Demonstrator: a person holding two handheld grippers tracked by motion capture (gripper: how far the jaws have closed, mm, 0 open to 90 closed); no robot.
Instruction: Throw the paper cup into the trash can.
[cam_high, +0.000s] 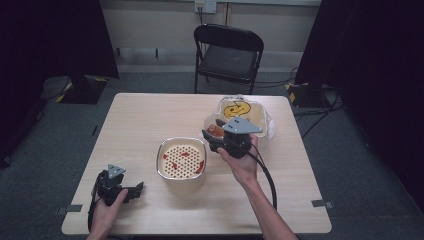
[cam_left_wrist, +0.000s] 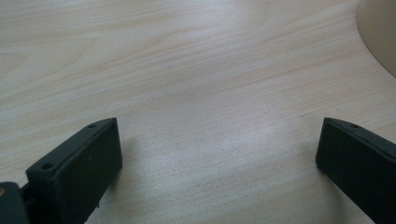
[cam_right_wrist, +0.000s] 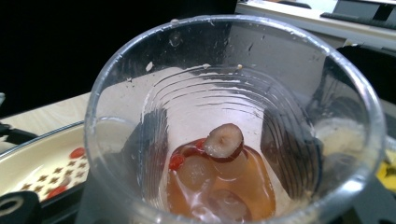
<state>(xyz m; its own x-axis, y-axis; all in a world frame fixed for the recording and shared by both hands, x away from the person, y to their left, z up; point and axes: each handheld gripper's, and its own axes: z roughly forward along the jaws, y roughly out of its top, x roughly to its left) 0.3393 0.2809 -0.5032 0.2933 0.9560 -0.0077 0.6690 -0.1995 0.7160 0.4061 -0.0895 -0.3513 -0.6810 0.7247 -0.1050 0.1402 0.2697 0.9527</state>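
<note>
Table (cam_high: 150, 120), pale wood, seen from above; a black folding chair (cam_high: 228, 50) stands beyond its far edge.

Bowl (cam_high: 181, 160): cream, metal-rimmed, near the table's middle, fitted with a perforated insert; several red bits lie on the insert. In the right gripper view its rim and insert (cam_right_wrist: 42, 172) show at lower left, below the cup.

Cup (cam_right_wrist: 233, 121): clear plastic, ridged wall, held tilted with its mouth toward the right gripper's camera. Inside: a shallow pool of amber liquid, pale rounded pieces that may be ice, red bits, and one dark-skinned fruit half resting on top. From above the cup (cam_high: 214, 127) sits just right of the bowl and beyond it, between the bowl and the tray.

Tray (cam_high: 260, 117): clear plastic, far right of the table, a yellow item inside; detail too small to read.

Right gripper (cam_high: 225, 139): held in the right hand (cam_high: 242, 162), jaws closed around the cup's wall, raised off the table.

Left gripper (cam_high: 134, 189): near left of the table, held in the left hand (cam_high: 107, 210), well apart from the bowl. Its jaws stand wide with bare wood between them, the bowl's wall (cam_left_wrist: 380, 28) at upper right of its view.
</note>
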